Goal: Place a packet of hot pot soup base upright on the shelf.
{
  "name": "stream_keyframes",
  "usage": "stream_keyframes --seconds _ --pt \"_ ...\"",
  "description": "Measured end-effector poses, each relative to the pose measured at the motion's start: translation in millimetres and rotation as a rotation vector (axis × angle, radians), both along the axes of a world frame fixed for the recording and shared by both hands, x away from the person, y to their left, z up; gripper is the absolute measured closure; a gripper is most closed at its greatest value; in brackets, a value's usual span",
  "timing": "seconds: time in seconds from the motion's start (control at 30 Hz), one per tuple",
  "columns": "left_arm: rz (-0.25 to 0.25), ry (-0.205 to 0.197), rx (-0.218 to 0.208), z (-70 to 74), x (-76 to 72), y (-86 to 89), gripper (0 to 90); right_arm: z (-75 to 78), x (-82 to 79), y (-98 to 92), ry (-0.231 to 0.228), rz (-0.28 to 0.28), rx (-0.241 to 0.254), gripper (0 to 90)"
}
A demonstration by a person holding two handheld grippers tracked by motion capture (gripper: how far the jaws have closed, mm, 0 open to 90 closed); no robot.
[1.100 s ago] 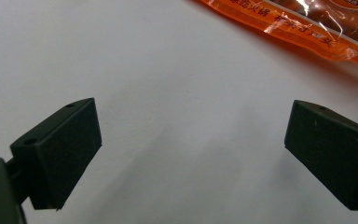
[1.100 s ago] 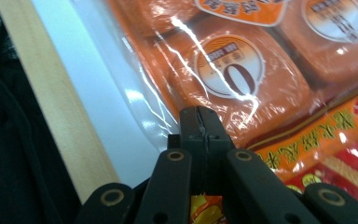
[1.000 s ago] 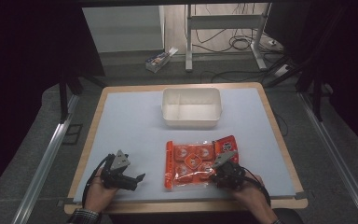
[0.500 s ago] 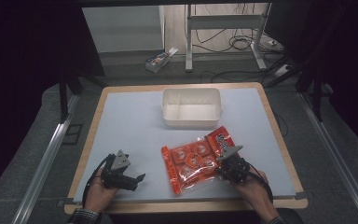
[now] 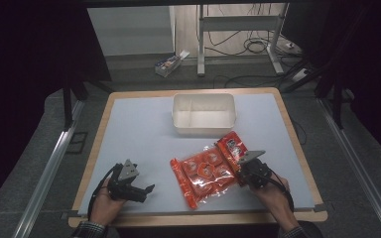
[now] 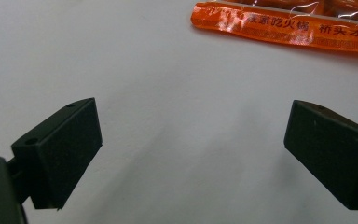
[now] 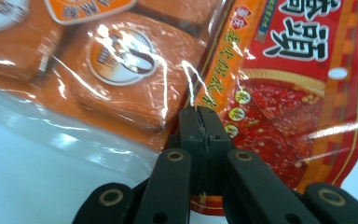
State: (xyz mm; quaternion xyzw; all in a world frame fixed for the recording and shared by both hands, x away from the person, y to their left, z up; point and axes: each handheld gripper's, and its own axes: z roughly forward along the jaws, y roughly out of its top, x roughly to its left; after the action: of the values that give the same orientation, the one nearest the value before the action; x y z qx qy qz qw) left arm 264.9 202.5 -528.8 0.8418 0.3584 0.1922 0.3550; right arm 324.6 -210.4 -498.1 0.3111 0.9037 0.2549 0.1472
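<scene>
At the left, the left gripper (image 5: 140, 190) is resting on the table (image 5: 139, 129) near its front edge, its jaws standing wide apart with nothing between them; seen from the left gripper view, the bare tabletop is lying between the two black pads (image 6: 60, 151) and an orange strip of the packet is crossing the top. In the middle, the orange snack packet (image 5: 209, 171) is lying on the table, now turned so that its red end is pointing up towards the white tub (image 5: 204, 113), whereas a second earlier it was lying square to the front edge; judging from this, the packet is being swung and drawn towards the tub for loading. At the right, the right gripper (image 5: 244, 174) is pinching the packet's right edge, its jaws pressed together on the film, as the right gripper view (image 7: 200, 126) is showing. Counted: two grippers, one packet holding several wrapped pieces, one tub, one table.
</scene>
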Motion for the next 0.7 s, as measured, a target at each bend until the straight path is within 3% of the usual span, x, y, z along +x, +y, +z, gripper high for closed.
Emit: stream_keyframes --seconds 0.1,0.2,0.37,0.53,0.7 --pt "0.0 0.001 -0.001 -0.1 -0.1 -0.2 3.9 4.6 -1.8 -4.2 0.009 0.009 0.069 87.0" --pt "-0.001 0.001 0.002 -0.3 0.0 -0.2 3.9 7.9 -3.6 -7.6 -0.011 0.005 0.087 79.7" --pt "0.0 0.002 0.002 -0.4 0.0 -0.3 3.9 14.2 -1.0 -20.5 -0.047 -0.055 0.137 61.2" --pt "0.0 0.001 0.004 -0.4 -0.1 -0.5 3.9 15.1 5.7 -36.1 -0.081 -0.125 0.162 44.1" --pt "-0.001 0.002 0.005 -0.5 0.0 -0.7 3.9 11.4 10.7 -39.8 -0.096 -0.158 0.155 31.8"
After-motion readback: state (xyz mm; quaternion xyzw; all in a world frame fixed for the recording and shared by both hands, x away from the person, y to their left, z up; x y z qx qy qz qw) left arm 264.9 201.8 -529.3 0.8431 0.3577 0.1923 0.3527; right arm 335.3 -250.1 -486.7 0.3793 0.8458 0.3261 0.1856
